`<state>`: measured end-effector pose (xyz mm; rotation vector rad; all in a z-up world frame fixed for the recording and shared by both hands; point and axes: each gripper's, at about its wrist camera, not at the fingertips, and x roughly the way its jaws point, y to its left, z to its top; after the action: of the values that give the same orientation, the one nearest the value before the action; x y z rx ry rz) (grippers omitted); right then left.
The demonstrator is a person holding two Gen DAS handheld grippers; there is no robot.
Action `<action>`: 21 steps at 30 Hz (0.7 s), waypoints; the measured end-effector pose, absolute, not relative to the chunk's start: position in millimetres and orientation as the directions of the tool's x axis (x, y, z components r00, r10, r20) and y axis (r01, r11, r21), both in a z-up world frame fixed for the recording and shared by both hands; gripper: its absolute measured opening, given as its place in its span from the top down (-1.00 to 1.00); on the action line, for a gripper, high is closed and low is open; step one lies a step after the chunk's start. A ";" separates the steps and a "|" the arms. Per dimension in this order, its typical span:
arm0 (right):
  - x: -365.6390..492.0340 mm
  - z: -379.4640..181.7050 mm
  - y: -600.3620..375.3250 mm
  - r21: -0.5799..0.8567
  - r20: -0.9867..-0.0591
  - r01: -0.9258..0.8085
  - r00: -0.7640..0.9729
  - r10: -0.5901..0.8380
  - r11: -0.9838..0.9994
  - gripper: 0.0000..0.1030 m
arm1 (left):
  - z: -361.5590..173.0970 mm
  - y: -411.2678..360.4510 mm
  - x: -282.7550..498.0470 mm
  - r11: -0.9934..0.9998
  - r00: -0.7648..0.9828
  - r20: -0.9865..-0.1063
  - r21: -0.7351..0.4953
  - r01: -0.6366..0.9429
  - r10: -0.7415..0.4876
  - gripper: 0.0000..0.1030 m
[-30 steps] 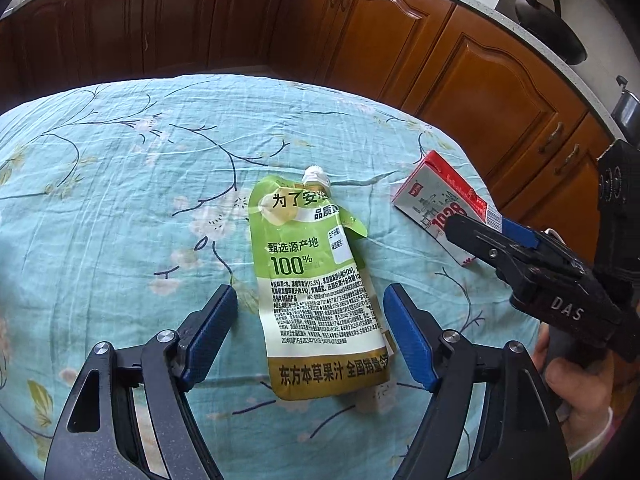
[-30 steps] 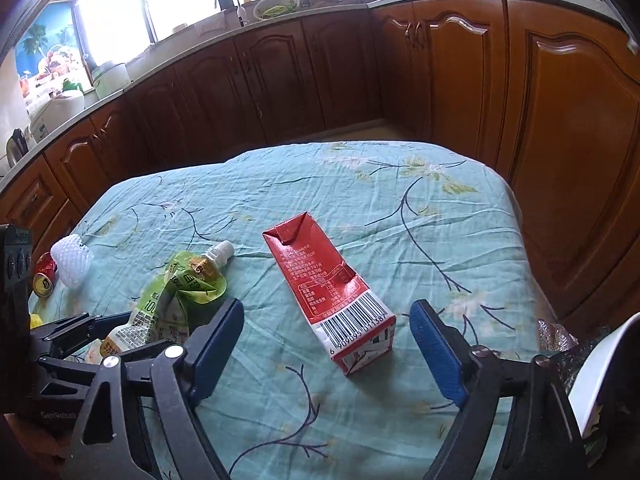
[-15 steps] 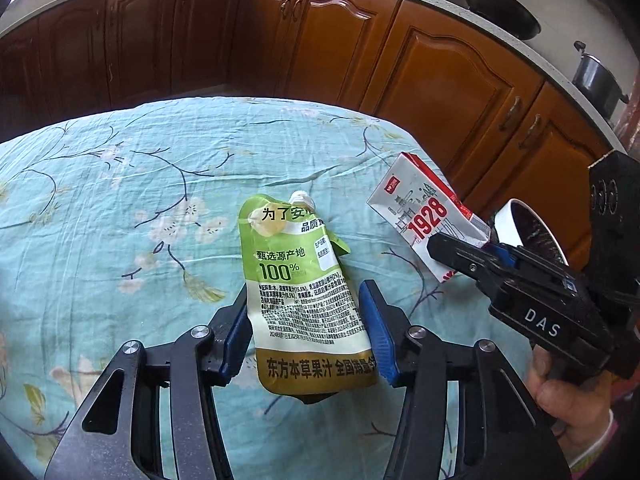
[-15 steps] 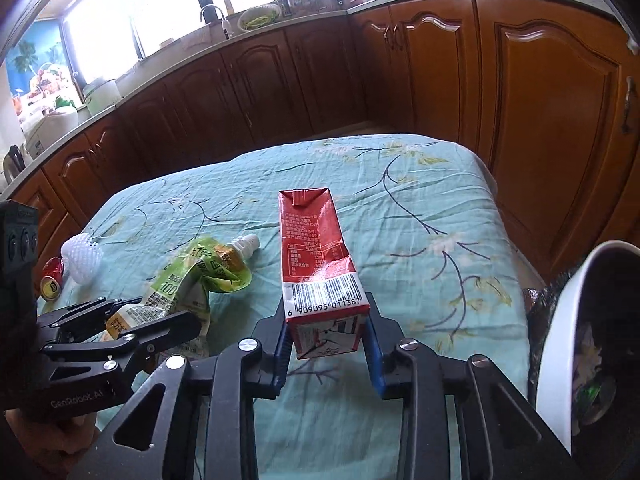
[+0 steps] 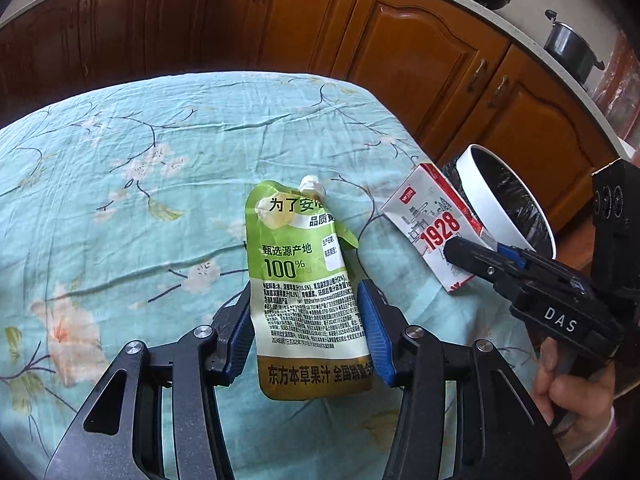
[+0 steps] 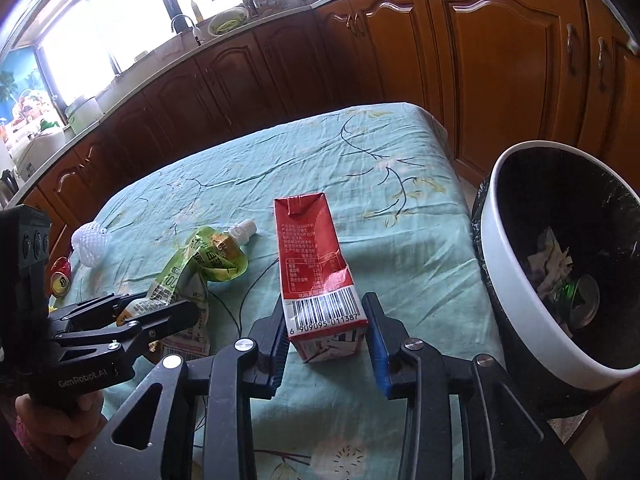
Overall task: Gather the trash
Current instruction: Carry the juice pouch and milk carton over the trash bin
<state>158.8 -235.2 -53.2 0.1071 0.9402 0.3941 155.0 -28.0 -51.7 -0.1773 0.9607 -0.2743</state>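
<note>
My left gripper (image 5: 306,322) is shut on a green juice pouch (image 5: 304,280), holding its lower half above the teal floral tablecloth (image 5: 120,208); the white spout points away. The right gripper (image 6: 326,334) is shut on the barcode end of a red and white milk carton (image 6: 314,264), lifted off the cloth. In the left wrist view the carton (image 5: 434,226) and the right gripper (image 5: 480,256) sit to the right. The pouch (image 6: 192,276) and left gripper (image 6: 160,312) show at the left of the right wrist view.
A white bin with a black liner (image 6: 512,280) stands right of the table, with paper and a green can inside; its rim (image 5: 496,196) shows beyond the carton. A white crumpled object (image 6: 90,244) and a red can (image 6: 60,280) lie at the far left. Wooden cabinets (image 5: 400,52) ring the table.
Both grippers went from open to shut, the left on the pouch and the right on the carton. Both items have come up off the cloth and moved right, toward the bin.
</note>
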 end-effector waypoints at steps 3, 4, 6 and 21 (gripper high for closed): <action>159.6 -47.9 -230.0 0.225 -0.756 -0.302 0.546 0.362 0.926 -0.11 | -53.2 -28.4 157.9 0.952 0.543 -0.783 -0.269 0.144 -0.303 0.04; 161.1 -48.0 -227.2 0.215 -0.758 -0.311 0.545 0.359 0.926 -0.11 | -53.8 -29.7 159.4 0.956 0.545 -0.786 -0.258 0.141 -0.292 0.04; 168.2 -51.4 -221.9 0.202 -0.768 -0.321 0.535 0.353 0.925 -0.11 | -55.0 -31.9 161.9 0.958 0.543 -0.790 -0.246 0.145 -0.285 0.03; 142.7 -41.3 -243.8 0.249 -0.728 -0.271 0.581 0.364 0.930 0.38 | -45.1 -51.5 155.4 0.940 0.560 -0.755 -0.255 0.227 -0.340 0.45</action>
<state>142.7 -243.8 -41.3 0.1148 0.8752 0.3716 155.4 -51.5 -45.1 -0.1338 0.9179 -0.3353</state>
